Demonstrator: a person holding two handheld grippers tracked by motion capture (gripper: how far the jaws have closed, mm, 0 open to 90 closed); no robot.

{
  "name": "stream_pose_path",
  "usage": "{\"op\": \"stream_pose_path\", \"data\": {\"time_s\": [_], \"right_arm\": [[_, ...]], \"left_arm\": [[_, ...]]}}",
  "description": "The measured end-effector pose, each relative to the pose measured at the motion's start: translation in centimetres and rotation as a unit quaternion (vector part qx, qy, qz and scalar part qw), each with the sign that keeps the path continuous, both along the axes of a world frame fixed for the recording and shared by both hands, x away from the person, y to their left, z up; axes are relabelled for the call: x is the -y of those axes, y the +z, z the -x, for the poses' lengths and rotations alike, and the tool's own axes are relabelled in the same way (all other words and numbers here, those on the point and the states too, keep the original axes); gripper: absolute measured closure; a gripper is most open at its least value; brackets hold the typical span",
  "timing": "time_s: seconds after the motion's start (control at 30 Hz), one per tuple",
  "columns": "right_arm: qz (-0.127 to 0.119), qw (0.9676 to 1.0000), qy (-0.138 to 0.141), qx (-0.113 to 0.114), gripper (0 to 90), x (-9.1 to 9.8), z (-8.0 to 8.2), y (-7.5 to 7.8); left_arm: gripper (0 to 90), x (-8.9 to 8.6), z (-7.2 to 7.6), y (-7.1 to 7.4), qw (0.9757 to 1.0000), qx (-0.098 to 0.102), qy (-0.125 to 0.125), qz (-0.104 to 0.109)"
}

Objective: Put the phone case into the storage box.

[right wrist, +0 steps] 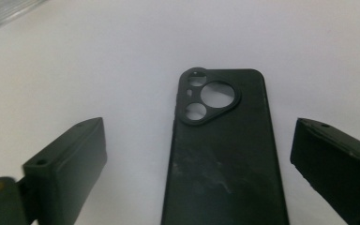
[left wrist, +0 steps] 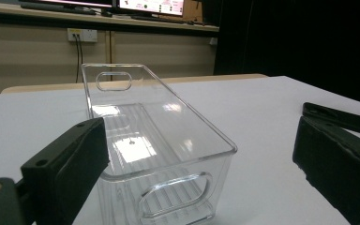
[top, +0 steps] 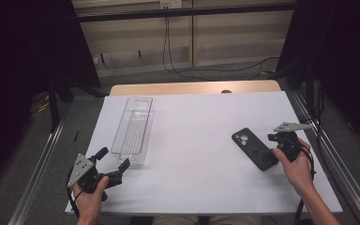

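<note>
On the white worktop [top: 201, 140], the right gripper [right wrist: 197, 159] had fingers released astride the black phone case [right wrist: 225, 154]; closing off-centre might skid it. Left gripper [left wrist: 201, 154] fingers gaped before the clear bin [left wrist: 159, 140].

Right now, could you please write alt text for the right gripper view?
A black phone case lies flat on a white table, camera cutouts facing up, between the open jaws of the right claw, which do not touch it.

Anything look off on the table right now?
Nothing stands out. The clear bin sits upright and empty, the phone case lies flat, intact, between the right gripper's open jaws, with only faint smudges.
</note>
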State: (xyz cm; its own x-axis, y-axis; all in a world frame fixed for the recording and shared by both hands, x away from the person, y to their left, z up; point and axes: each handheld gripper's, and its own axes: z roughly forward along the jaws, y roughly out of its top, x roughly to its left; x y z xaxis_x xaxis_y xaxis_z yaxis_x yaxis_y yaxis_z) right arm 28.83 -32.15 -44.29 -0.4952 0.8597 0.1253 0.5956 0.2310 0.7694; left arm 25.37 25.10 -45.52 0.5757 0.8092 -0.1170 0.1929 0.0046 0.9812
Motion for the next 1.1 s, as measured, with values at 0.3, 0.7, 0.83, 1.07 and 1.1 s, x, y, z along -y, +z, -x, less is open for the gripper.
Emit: {"op": "stream_pose_path", "data": {"time_s": [0.3,0.7,0.83,1.07,1.1], "right_arm": [[0.007,0.9993,0.004,-0.036,3.9,0.3,-2.5,0.2],[0.048,0.9905,0.024,-0.127,7.5,-0.1,-5.0,-0.6],[0.056,0.9866,0.024,-0.151,9.4,-0.2,-5.5,-0.4],[0.089,0.9783,0.036,-0.183,7.7,-0.5,-6.3,-1.2],[0.097,0.9764,0.039,-0.189,7.7,-0.7,-6.3,-1.2]], "left_arm": [[3.7,0.0,0.1,0.0,1.0,0.0,0.0,0.003],[3.8,0.0,0.0,0.0,1.0,-0.002,0.002,-0.001],[3.8,-0.1,0.0,0.0,1.0,-0.002,0.002,-0.004],[3.8,-0.1,0.0,-0.1,1.0,-0.002,0.006,0.003],[3.8,-0.1,0.0,-0.1,1.0,-0.002,0.007,0.003]]}}
